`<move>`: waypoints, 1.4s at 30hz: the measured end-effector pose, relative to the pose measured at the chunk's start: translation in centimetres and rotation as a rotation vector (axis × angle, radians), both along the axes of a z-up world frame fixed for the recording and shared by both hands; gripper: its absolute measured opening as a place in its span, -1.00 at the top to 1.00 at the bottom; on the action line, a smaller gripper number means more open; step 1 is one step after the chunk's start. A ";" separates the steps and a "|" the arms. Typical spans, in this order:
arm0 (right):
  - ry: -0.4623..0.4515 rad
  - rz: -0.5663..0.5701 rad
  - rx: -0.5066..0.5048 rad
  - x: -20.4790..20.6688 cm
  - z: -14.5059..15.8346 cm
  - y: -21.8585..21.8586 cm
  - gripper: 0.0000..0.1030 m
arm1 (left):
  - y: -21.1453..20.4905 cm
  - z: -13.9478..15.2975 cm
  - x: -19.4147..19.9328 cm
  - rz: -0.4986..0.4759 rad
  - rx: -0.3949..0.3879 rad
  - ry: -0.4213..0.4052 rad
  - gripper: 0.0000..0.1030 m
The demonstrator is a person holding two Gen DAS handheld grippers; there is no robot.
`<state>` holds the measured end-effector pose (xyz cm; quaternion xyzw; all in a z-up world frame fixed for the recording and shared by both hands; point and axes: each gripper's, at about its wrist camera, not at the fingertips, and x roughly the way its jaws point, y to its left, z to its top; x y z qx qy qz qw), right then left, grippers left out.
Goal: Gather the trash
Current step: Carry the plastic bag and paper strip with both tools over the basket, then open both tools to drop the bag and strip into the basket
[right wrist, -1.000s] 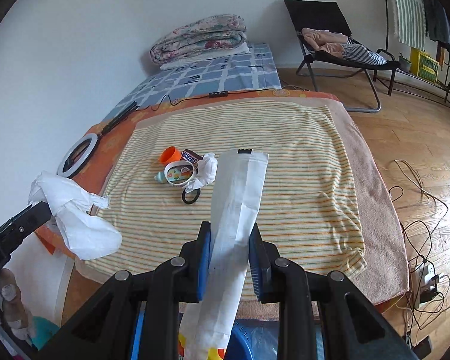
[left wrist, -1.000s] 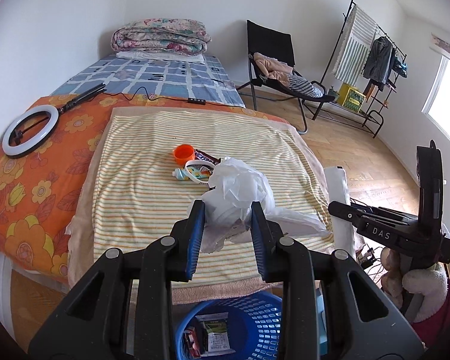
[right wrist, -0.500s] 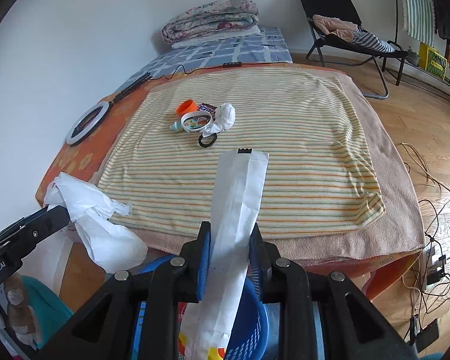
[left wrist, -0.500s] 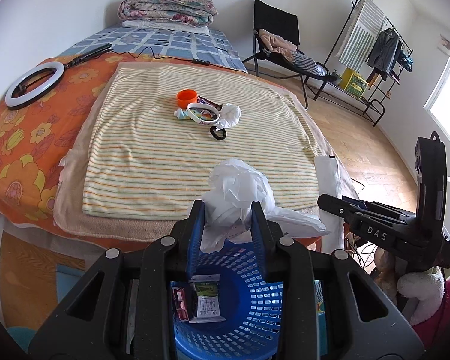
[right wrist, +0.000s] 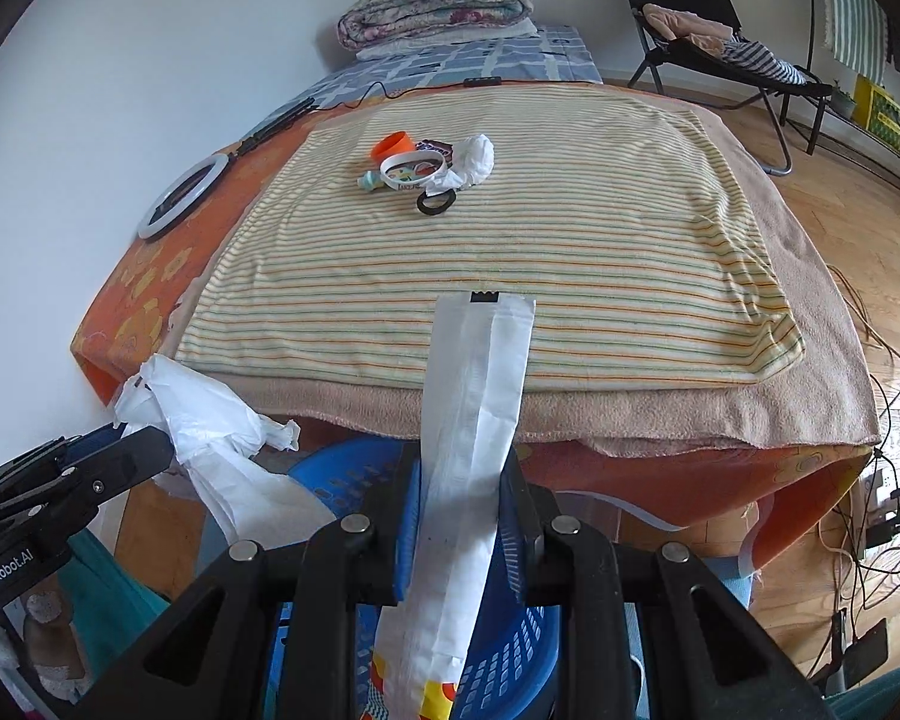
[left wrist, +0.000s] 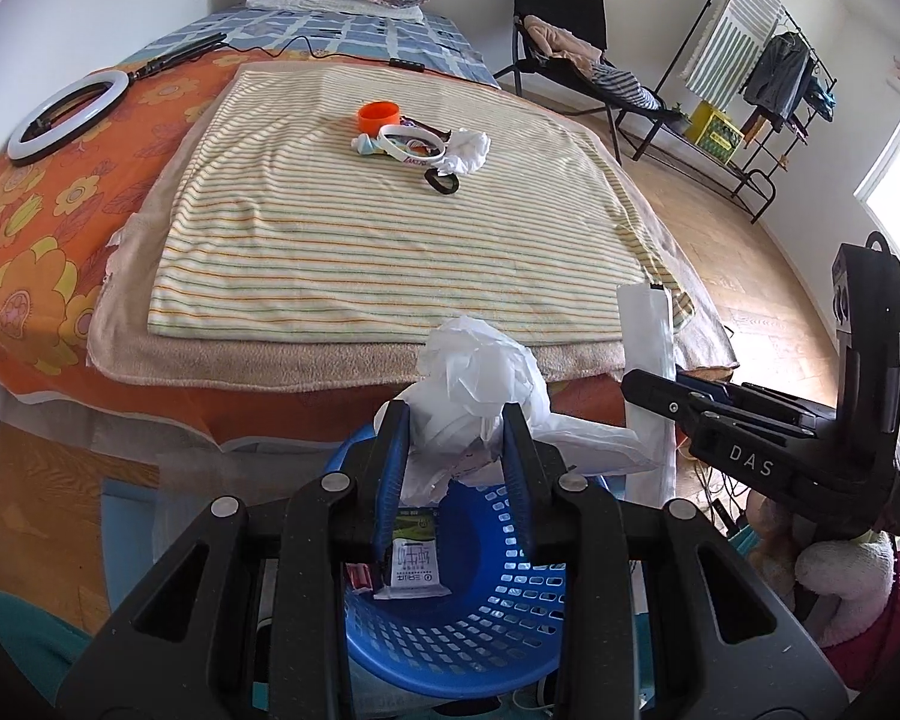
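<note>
Two claws hang over a blue basket (left wrist: 480, 636) that stands on the floor at the foot of the bed (left wrist: 42, 192); the left claw (left wrist: 455, 420) is clenched on a crumpled white plastic bag (left wrist: 480, 372), which bulges up between its blue-lined fingers (left wrist: 393, 468) and trails to the right, above the basket's rim; the right claw (right wrist: 461, 480) is clenched on a long flat white wrapper (right wrist: 474, 420), which stands up past the fingertips toward the bed and hangs down behind them over the basket (right wrist: 510, 648), with a yellow and red print at its lower end; inside the basket lie a small printed packet (left wrist: 413, 564) and a red scrap beside it; farther up the bed, on the striped blanket (left wrist: 390, 228), the rest of the litter sits in one cluster: an orange cup (left wrist: 378, 115), a white ring-shaped lid (left wrist: 412, 141), a crumpled white tissue (left wrist: 468, 150) touching it, and a black ring (left wrist: 441, 182) just in front; a ring light (left wrist: 66, 117) lies on the orange floral sheet at the left edge of the bed.
</note>
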<state>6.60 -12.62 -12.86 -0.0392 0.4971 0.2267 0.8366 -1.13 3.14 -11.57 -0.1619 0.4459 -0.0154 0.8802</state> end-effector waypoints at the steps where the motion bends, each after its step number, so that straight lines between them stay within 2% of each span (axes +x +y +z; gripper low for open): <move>1: 0.001 0.002 -0.004 -0.1 -0.2 0.0 0.54 | -0.1 -0.3 -0.1 -0.001 0.000 0.007 0.42; 21: 0.064 0.006 -0.029 -0.6 -3.0 -0.3 0.52 | -1.1 -4.4 -0.2 -0.021 0.010 0.128 0.41; 23: 0.074 0.007 -0.028 -0.6 -3.2 -0.3 0.52 | -1.2 -4.6 -0.2 -0.018 0.014 0.141 0.30; 24: 0.080 0.011 -0.026 -0.6 -3.3 -0.3 0.52 | -1.2 -4.8 -0.2 -0.015 0.015 0.146 0.18; 25: 0.083 0.013 -0.027 -0.6 -3.3 -0.3 0.47 | -1.2 -4.9 -0.2 -0.012 0.014 0.148 0.06; 27: 0.085 0.013 -0.029 -0.7 -3.4 -0.2 0.38 | -1.1 -4.9 -0.2 -0.007 0.018 0.146 0.00; 31: 0.080 0.010 -0.021 -0.7 -3.1 -0.2 -0.11 | -1.0 -5.0 -0.1 -0.002 0.024 0.154 -0.01; 33: 0.075 0.013 -0.025 -0.7 -2.9 -0.1 -0.13 | -0.9 -5.1 -0.1 0.001 0.025 0.156 -0.01; 37: 0.063 0.019 -0.031 -0.8 -2.6 0.1 -0.35 | -0.8 -5.2 -0.1 0.003 0.024 0.160 -0.01; 42: 0.076 0.025 -0.028 -0.7 -2.5 0.2 -0.54 | -0.7 -5.2 0.0 0.012 0.020 0.164 -0.01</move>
